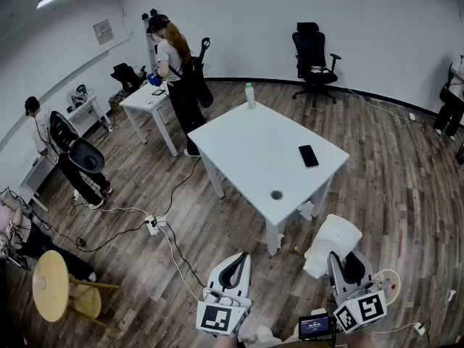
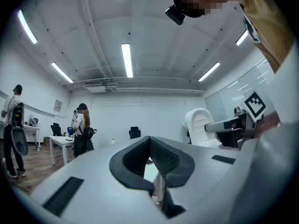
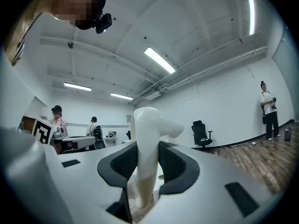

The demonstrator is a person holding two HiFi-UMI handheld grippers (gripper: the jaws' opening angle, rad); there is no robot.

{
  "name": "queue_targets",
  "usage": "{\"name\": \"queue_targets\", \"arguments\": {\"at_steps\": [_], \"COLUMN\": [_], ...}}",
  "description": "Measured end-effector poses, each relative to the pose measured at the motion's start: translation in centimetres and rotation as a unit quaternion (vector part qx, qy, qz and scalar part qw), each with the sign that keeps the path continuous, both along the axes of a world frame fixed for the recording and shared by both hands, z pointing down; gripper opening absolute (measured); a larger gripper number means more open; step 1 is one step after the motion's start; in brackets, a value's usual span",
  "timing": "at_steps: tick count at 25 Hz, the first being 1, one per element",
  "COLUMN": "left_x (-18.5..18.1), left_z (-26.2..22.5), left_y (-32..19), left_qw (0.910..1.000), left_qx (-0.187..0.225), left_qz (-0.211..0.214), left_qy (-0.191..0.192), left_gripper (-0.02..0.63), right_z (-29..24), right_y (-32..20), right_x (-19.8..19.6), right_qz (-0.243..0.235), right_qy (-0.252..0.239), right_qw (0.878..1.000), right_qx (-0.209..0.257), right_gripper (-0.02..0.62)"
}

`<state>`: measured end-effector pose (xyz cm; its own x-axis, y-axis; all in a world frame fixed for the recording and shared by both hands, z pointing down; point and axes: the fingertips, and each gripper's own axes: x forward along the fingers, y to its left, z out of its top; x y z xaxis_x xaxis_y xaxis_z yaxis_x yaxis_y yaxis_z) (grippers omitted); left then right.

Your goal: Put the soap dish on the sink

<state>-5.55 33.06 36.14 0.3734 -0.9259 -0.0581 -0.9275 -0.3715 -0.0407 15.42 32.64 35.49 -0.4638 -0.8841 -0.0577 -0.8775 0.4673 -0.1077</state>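
1. The plank floor [image 1: 406,172] takes up most of what I see. To the right of the right tongs [image 1: 342,258] it runs open as far as the wall.
2. The white table [image 1: 254,151] stands ahead of both tongs. Its near corner and one leg point into the gap between them, nearer the right pair.
3. A smaller table [image 1: 145,98] lies far ahead and to the left of the left tongs [image 1: 239,259]. A person [image 1: 174,60] stands against its edge.
4. An office chair [image 1: 313,49] sits beyond the white table's far edge, by the wall and well clear of me.
5. A round yellow stool [image 1: 49,285] is off to the left of the left tongs, near the edge of my picture.
6. The soap dish [image 1: 332,243] is white and curved. The right tongs [image 3: 144,148] pinch it [image 3: 148,125] between both pads, and it sticks out past the tips, just short of the table corner.
7. The left tongs [image 2: 150,141] are pressed together at the tips with nothing between them.
8. A power strip [image 1: 152,225] and its cables cross the floor ahead and to the left of the left tongs, so that side is narrower.
9. A phone [image 1: 308,156] lies near the table's right edge.
10. A bottle [image 1: 250,94] stands at the far corner.
11. A small ring [image 1: 276,194] rests close to the near corner.
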Motion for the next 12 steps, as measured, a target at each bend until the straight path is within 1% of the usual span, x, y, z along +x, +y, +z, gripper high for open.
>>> {"name": "queue_targets", "arguments": {"at_steps": [4, 7, 12], "left_x": [-1.2, -1.6, -3.8], "left_z": [-0.3, -0.2, 0.5], "left_y": [-0.4, -0.3, 0.0], "left_qw": [1.0, 1.0, 0.9999], "left_qx": [0.004, -0.001, -0.009], "left_qz": [-0.007, 0.001, 0.01], "left_qy": [-0.002, 0.003, 0.008], "left_gripper": [0.006, 0.006, 0.006], "right_z": [-0.2, -0.6, -0.4], "right_y": [-0.3, 0.1, 0.7], "right_x": [-1.1, -1.7, -4.2], "right_qz": [-0.001, 0.006, 0.012], "right_qy": [0.002, 0.011, 0.011], "right_qw": [1.0, 1.0, 1.0], "right_qx": [-0.003, 0.0, 0.006], "right_gripper": [0.127, 0.127, 0.127]}}
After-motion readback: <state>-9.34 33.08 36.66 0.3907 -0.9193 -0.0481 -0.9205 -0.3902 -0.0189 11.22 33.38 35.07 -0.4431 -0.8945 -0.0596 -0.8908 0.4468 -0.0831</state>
